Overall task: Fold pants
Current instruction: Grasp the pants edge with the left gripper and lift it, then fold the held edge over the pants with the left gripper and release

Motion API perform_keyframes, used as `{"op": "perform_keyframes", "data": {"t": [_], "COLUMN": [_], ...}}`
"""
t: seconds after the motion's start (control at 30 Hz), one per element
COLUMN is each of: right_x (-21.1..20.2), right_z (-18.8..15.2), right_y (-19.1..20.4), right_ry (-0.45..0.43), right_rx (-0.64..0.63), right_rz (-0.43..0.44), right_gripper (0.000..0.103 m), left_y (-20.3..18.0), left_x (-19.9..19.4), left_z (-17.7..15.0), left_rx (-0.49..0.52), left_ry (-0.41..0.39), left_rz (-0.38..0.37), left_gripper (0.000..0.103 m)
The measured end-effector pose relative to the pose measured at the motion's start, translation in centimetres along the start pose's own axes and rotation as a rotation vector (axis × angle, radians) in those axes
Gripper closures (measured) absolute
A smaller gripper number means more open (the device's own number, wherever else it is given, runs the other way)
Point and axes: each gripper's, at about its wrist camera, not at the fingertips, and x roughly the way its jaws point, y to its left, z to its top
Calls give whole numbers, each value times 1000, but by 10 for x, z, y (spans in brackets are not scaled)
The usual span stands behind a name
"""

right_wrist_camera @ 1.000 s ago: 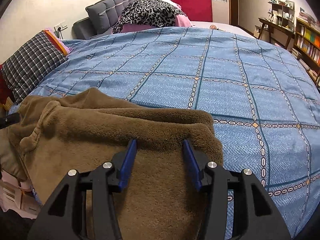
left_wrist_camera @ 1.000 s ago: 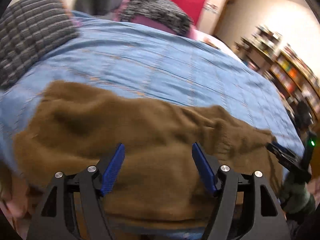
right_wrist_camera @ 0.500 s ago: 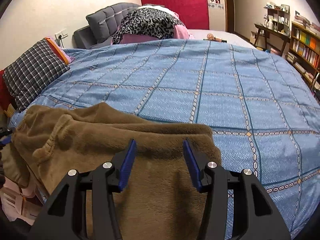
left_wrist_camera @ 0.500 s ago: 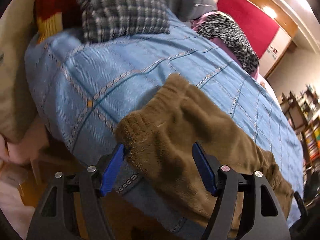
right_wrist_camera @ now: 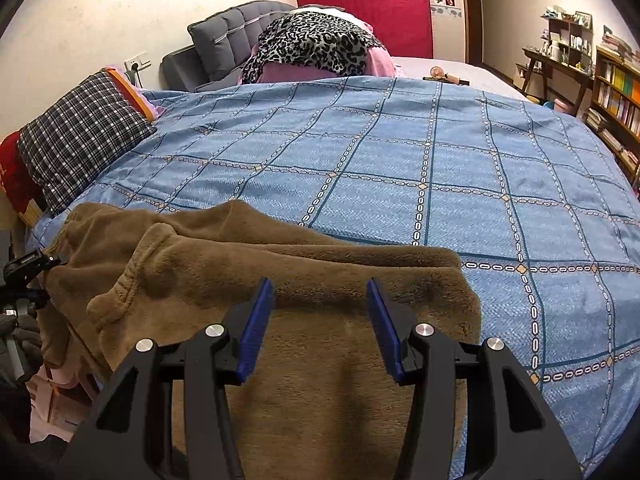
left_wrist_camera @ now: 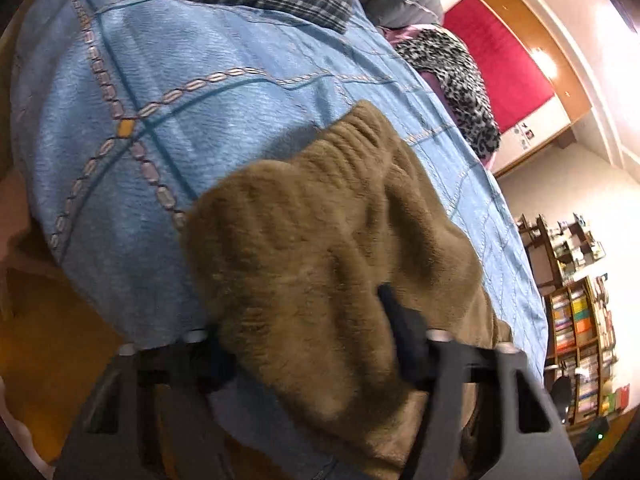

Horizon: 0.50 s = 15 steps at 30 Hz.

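Brown fleece pants (right_wrist_camera: 256, 280) lie folded lengthwise along the near edge of a blue checked bed cover (right_wrist_camera: 440, 168). In the left wrist view the ribbed waistband end of the pants (left_wrist_camera: 320, 216) fills the middle. My left gripper (left_wrist_camera: 304, 320) is open, its fingers on either side of that end; the frame is blurred. It shows at the far left of the right wrist view (right_wrist_camera: 28, 276). My right gripper (right_wrist_camera: 320, 312) is open and empty, just above the other end of the pants.
A plaid pillow (right_wrist_camera: 80, 140) lies at the bed's left corner. A leopard-print blanket (right_wrist_camera: 316, 44) and a grey cushion (right_wrist_camera: 232, 36) are at the far end. Bookshelves (right_wrist_camera: 616, 96) stand along the right wall. The bed edge drops off at the left, over a wooden floor (left_wrist_camera: 48, 360).
My left gripper has swung left and pushed in around the waistband end of the pants. My right gripper has barely moved and stays open.
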Motion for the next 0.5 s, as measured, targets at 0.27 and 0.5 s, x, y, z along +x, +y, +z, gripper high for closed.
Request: {"op": "perform_keyframes", "data": {"t": [0.27, 0.5], "right_x": [-3, -9], "right_z": [-2, -7], "right_y": [-3, -10], "right_ry": [-17, -34], "right_rx": [21, 52], "right_rz": [1, 22], "right_gripper": [53, 53], "left_y": [-37, -122], "left_x": [-20, -59], "left_z": [0, -11], "left_rx": [118, 351], "left_ry": [-59, -162], "left_rz": [3, -62], "left_gripper": [81, 81]}}
